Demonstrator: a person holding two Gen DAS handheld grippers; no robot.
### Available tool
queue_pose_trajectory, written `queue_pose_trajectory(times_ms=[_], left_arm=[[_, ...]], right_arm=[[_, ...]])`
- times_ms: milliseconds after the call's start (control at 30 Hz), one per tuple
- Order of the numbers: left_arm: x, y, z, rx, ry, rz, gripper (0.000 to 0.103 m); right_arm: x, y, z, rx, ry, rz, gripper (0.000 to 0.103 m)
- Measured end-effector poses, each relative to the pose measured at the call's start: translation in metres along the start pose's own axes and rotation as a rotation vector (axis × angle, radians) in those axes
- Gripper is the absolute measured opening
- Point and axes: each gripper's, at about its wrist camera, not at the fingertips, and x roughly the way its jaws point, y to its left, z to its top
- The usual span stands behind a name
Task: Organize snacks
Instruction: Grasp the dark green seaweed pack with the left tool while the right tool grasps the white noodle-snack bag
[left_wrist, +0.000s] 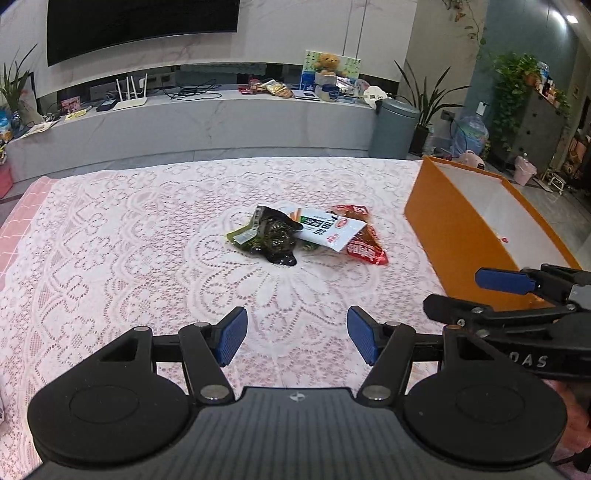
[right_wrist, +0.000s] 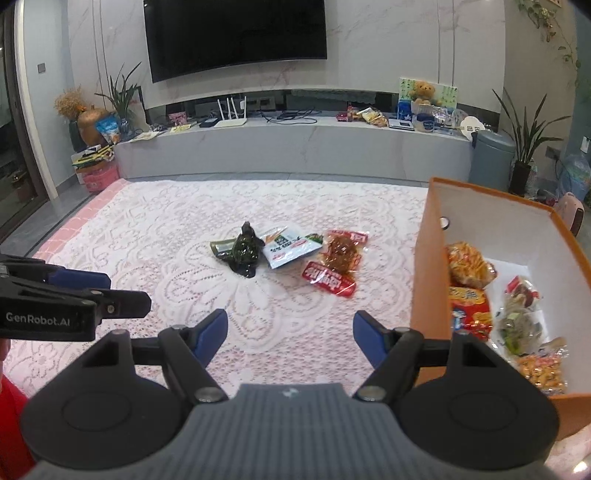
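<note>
Three snack packs lie together mid-table: a dark green seaweed pack (left_wrist: 271, 236) (right_wrist: 242, 253), a white pack (left_wrist: 325, 229) (right_wrist: 290, 249) and a red spicy pack (left_wrist: 365, 247) (right_wrist: 338, 264). An orange box (left_wrist: 448, 236) (right_wrist: 428, 280) stands at the right and holds several snack bags (right_wrist: 469, 291). My left gripper (left_wrist: 297, 336) is open and empty, short of the packs. My right gripper (right_wrist: 290, 338) is open and empty, beside the box's left wall. Each gripper shows at the edge of the other's view.
A white lace cloth (left_wrist: 147, 258) covers the table, pink cloth at its left edge (left_wrist: 22, 218). Beyond the far edge are a TV bench with clutter (right_wrist: 295, 140), a grey bin (left_wrist: 393, 127) and potted plants.
</note>
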Motion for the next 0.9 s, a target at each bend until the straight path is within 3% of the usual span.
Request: queue_pose_trajectory(times_ms=[433,900], left_arm=[[0.049,0.012,0.041,0.034,-0.022,-0.001,0.066],[0.122,0.040,0.071,0.089,0.042,-0.053,0.066]], right_arm=[[0.063,0.008,0.029,-0.069,-0.005,-0.039,0.071],[0.146,0.013,0.055,-0.225,-0.013,-0.053,0.071]])
